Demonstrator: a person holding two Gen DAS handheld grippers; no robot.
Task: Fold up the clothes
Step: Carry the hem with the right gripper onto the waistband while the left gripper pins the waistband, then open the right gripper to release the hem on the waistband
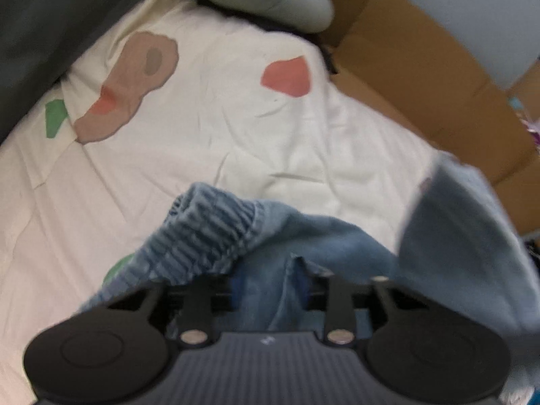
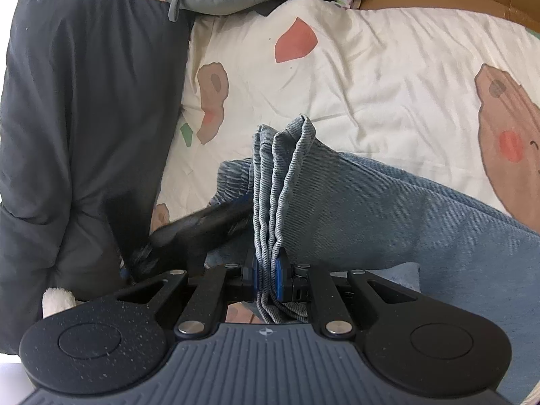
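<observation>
Our right gripper (image 2: 267,278) clamped a bunched edge of the light-blue denim trousers (image 2: 388,202) above the cream printed duvet (image 2: 371,77), likely to carry a fold; our left gripper (image 1: 270,292) gripped denim near the ribbed waistband (image 1: 209,233) (blurred).

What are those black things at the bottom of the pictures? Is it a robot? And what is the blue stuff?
It is not a robot. A person holds a pinching tool in each hand, and each tool has a camera looking forward along its two fingers. One picture comes from the left tool, the other from the right tool. The blue stuff is a pair of jeans, which the person is folding. The right tool is pinched shut on a bunched fold of them. The left tool has jeans cloth between its fingers, near the stretchy waistband. Underneath lies a white bedcover with bear pictures, and beside it a dark grey blanket.
</observation>
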